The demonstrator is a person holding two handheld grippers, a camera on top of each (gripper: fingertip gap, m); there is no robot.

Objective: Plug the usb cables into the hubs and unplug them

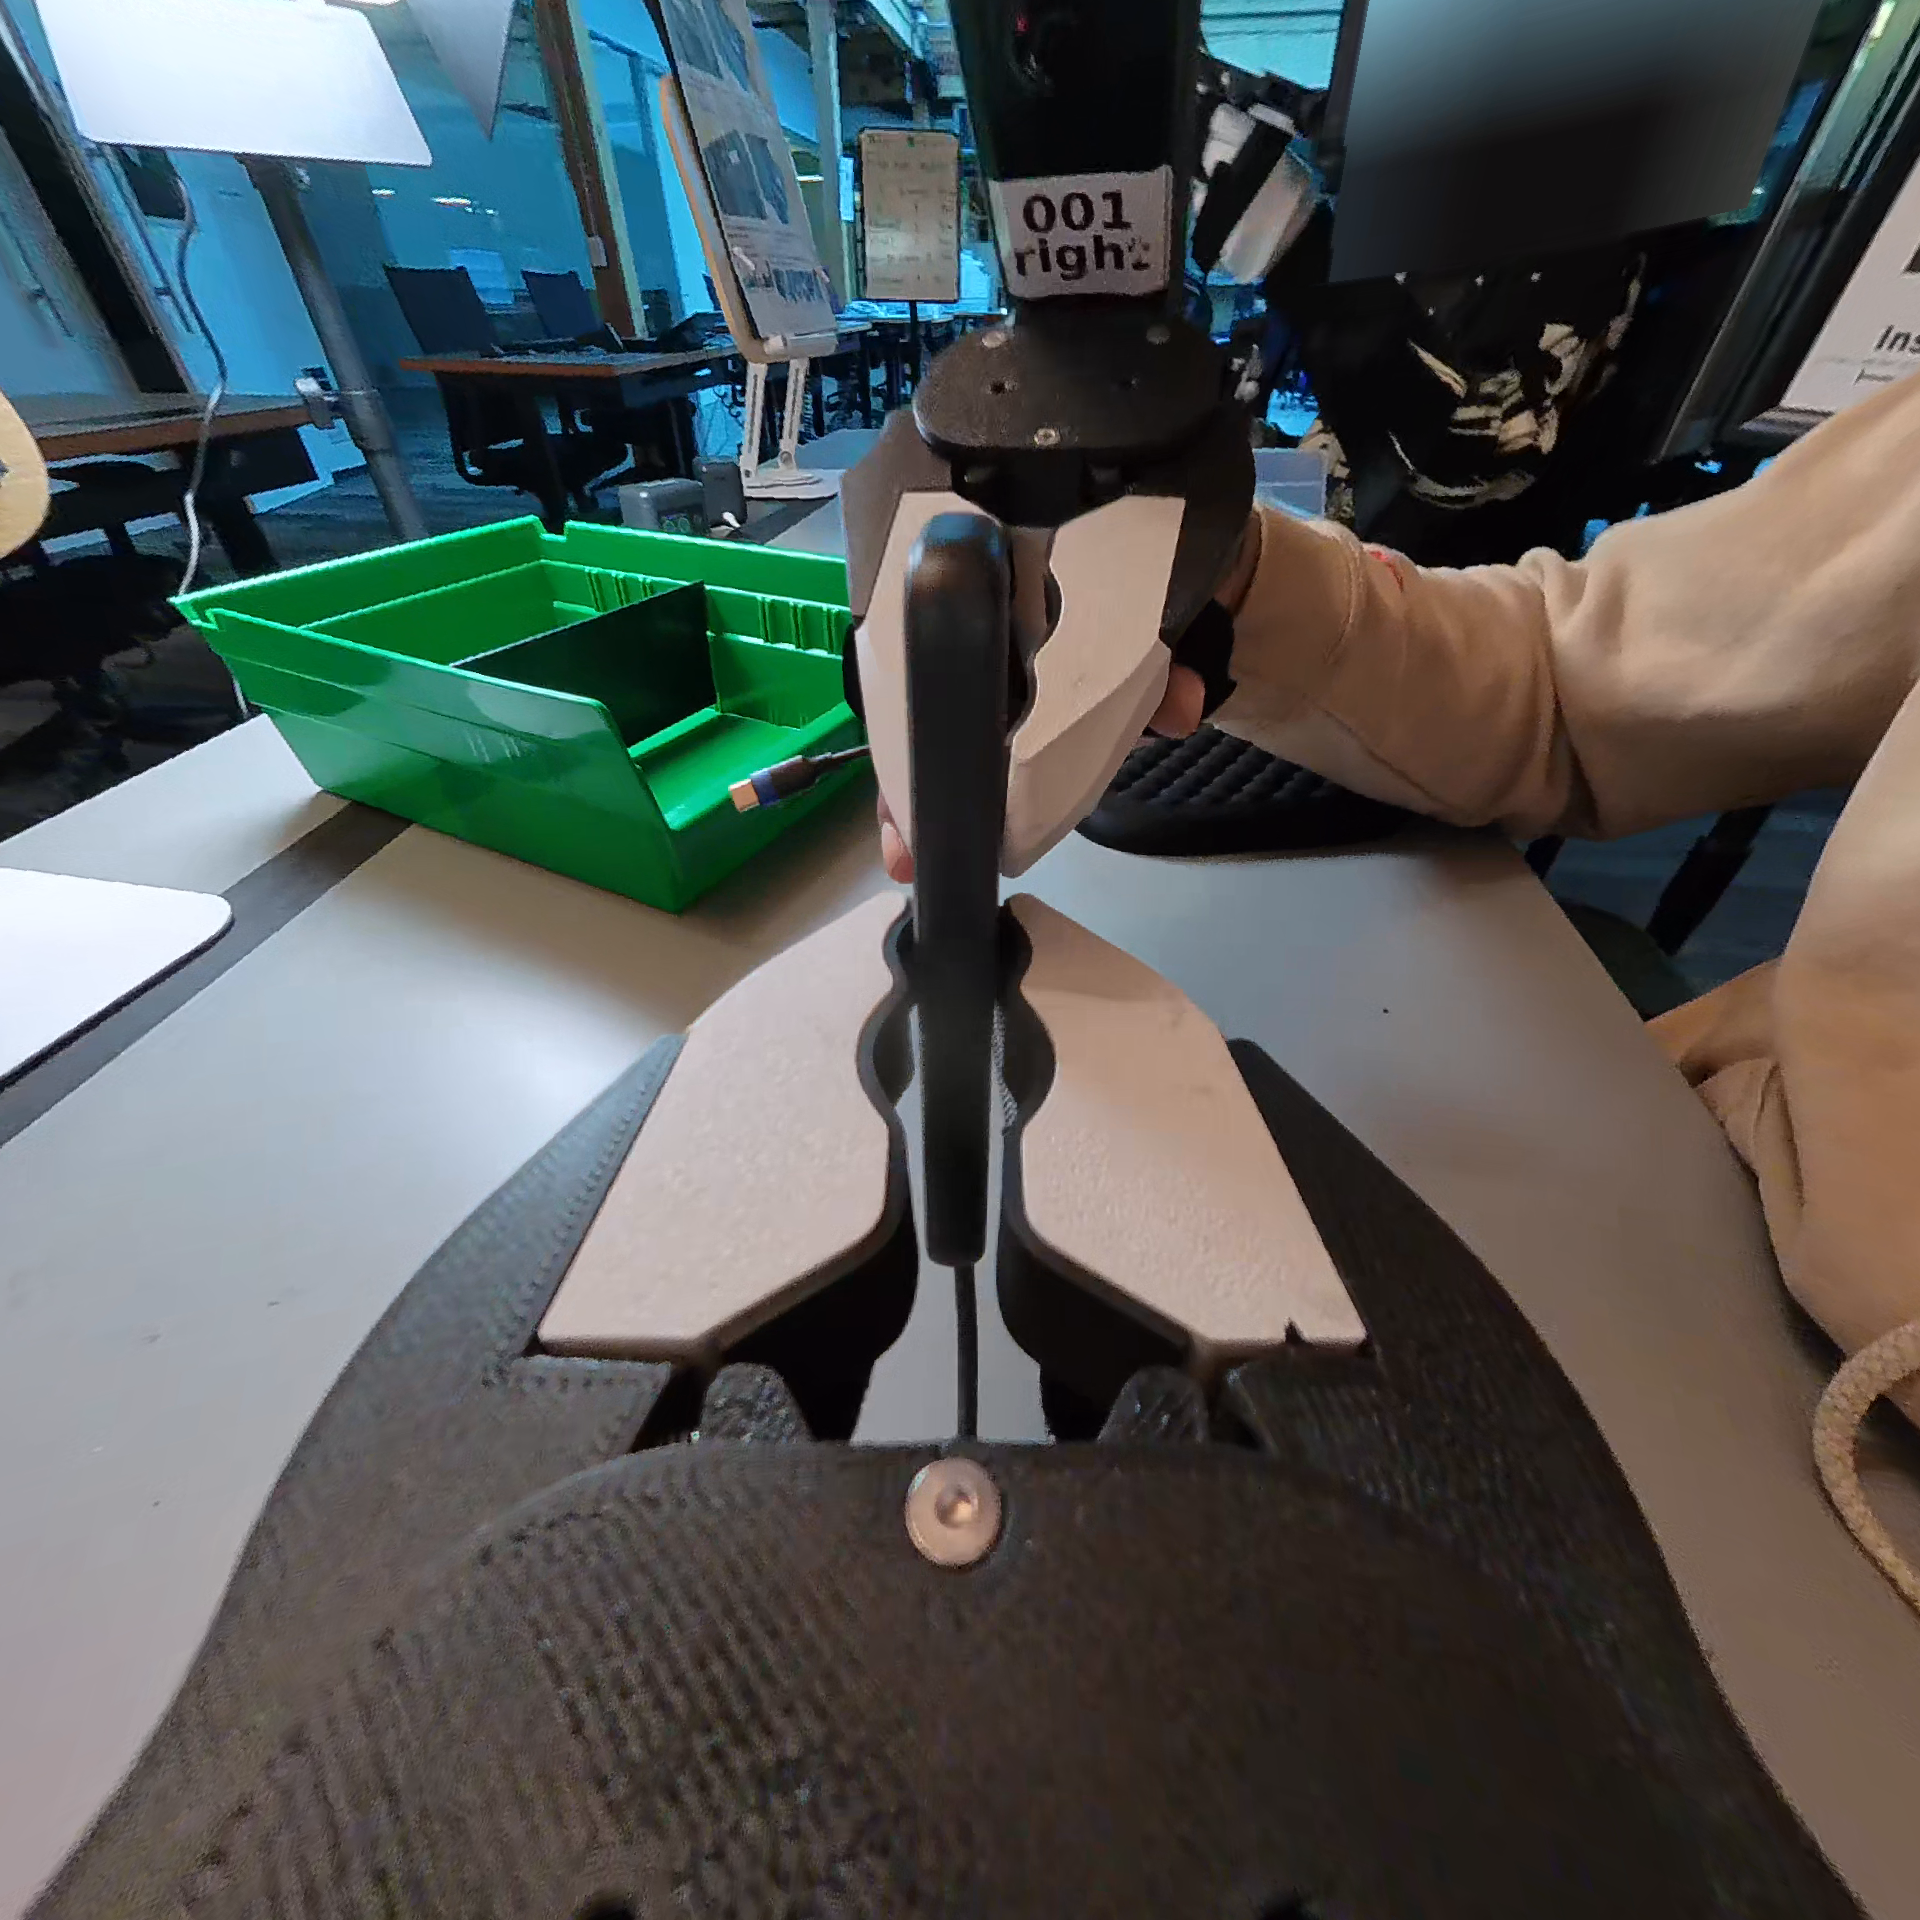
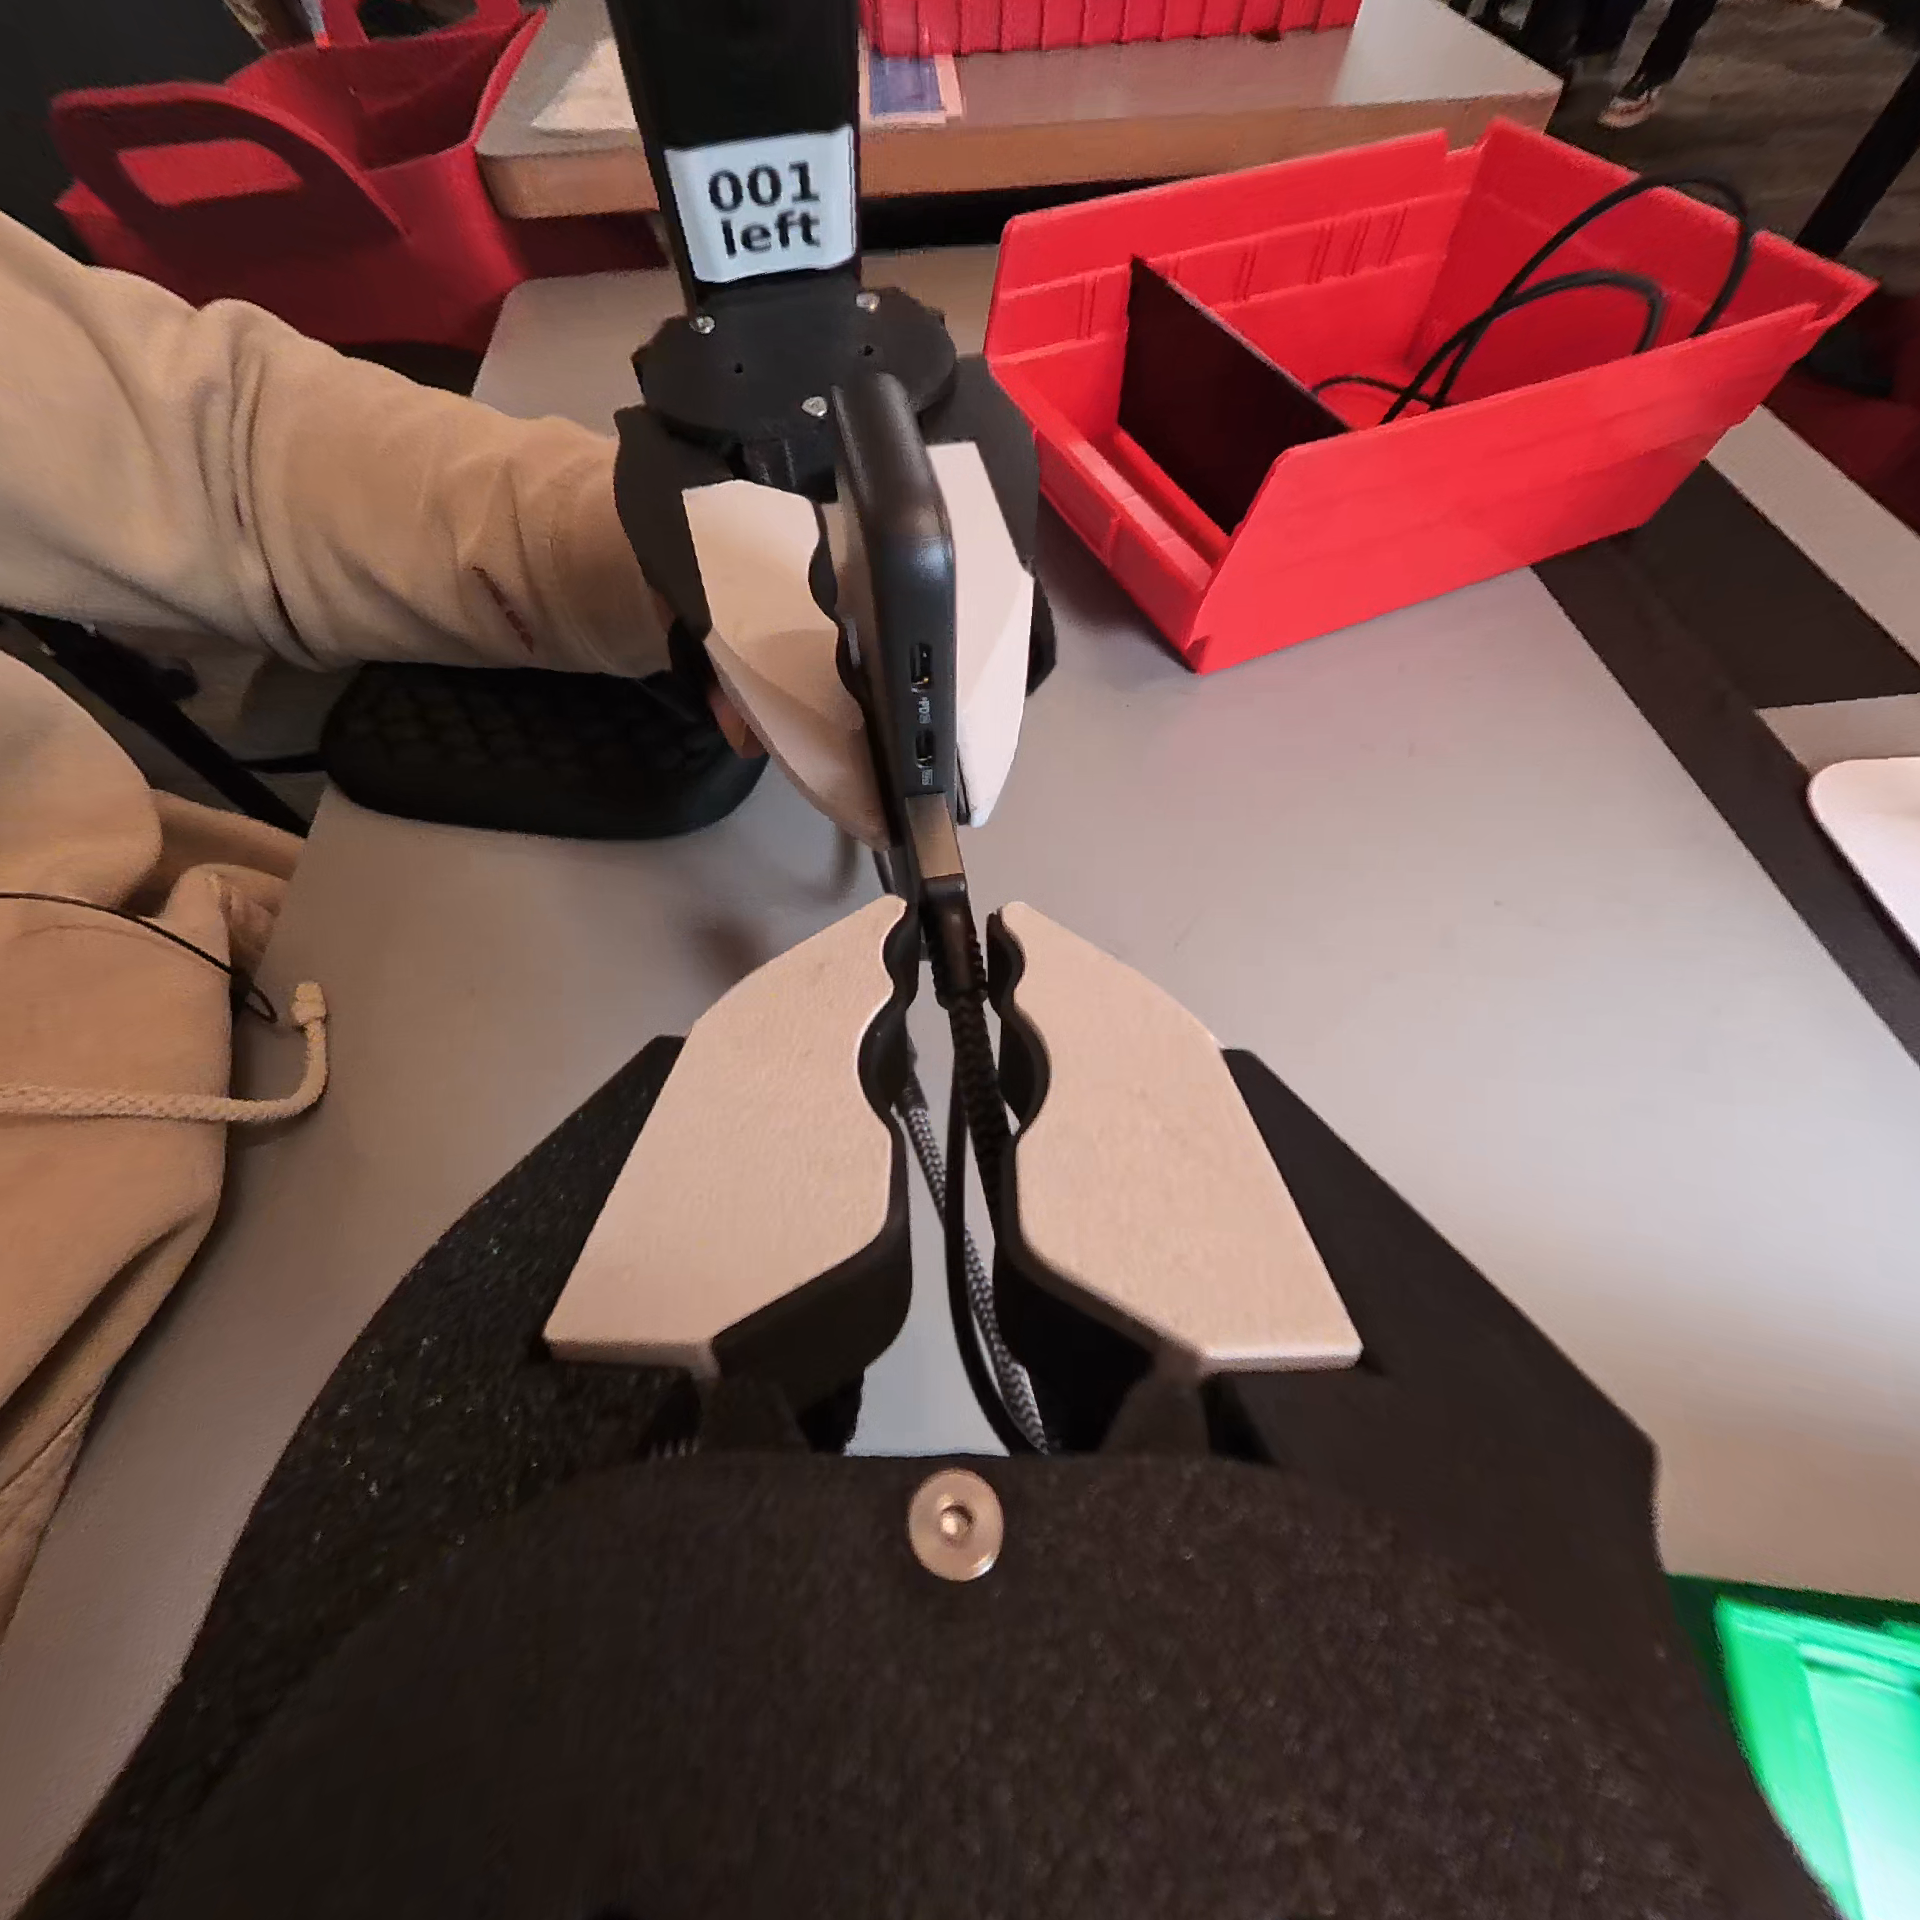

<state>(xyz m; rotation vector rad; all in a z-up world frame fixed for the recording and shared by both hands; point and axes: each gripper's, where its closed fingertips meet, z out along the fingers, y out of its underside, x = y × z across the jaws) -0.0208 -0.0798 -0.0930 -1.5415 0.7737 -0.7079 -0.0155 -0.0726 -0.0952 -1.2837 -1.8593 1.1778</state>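
Observation:
My left gripper (image 1: 956,914) is shut on a thin black USB hub (image 1: 956,727) and holds it edge-on above the grey table (image 1: 1299,1039). The hub's own thin cable (image 1: 966,1351) runs back between my fingers. In the right wrist view the hub (image 2: 904,582) shows two small side ports, with the left gripper (image 2: 920,821) clamped around it. My right gripper (image 2: 951,914) is shut on the black plug body (image 2: 948,930) of a braided cable (image 2: 982,1195). The plug's metal shell (image 2: 935,842) sits at the hub's end port, partly exposed. The right gripper (image 1: 961,868) faces me in the left wrist view.
A green bin (image 1: 499,707) stands at the back left, with a blue-ringed plug (image 1: 774,784) hanging over its front. A red bin (image 2: 1403,499) holds black cables (image 2: 1507,301) behind a divider. A white pad (image 1: 83,956) lies at the table's edge. A person's beige sleeve (image 1: 1558,675) is close on the right.

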